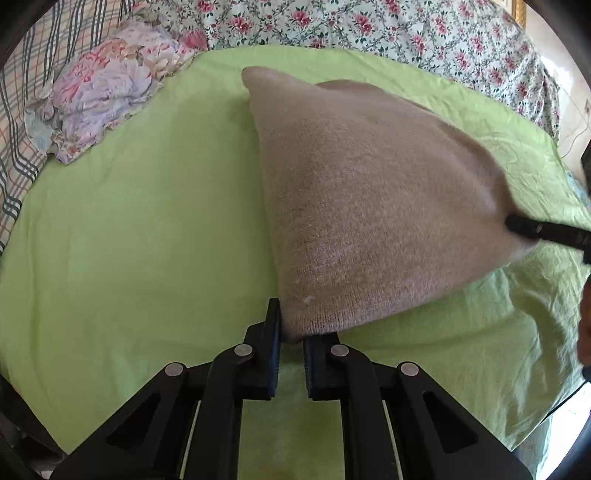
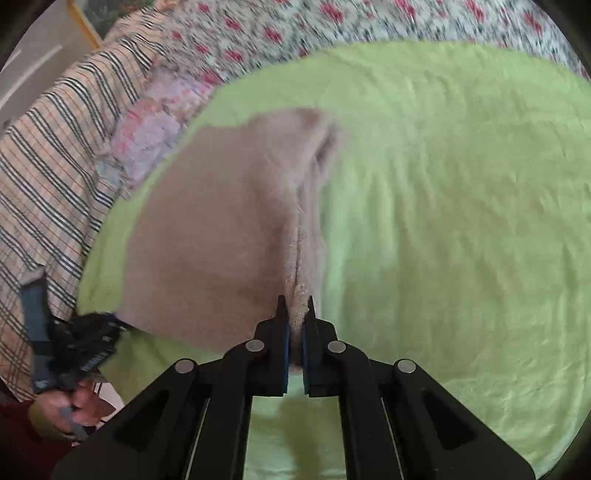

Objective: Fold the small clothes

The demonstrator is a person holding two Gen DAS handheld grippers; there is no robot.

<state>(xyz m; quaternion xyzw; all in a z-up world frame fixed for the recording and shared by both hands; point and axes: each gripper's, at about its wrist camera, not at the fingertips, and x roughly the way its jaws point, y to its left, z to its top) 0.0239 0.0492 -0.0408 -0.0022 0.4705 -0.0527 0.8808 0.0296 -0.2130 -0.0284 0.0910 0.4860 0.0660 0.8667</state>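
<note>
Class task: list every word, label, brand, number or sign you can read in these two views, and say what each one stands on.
None can be read: no print shows on the beige knitted garment, green sheet, left gripper or right gripper.

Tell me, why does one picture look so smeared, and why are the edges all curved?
Right wrist view: motion blur smears the flowered sheet and the beige cloth, while the right gripper stays crisp. Left wrist view: mostly sharp; the cloth's knit shows clearly, and only the right gripper at its edge is blurred. Both views: fisheye lenses bend the green sheet into a bulge, with dark corners.
</note>
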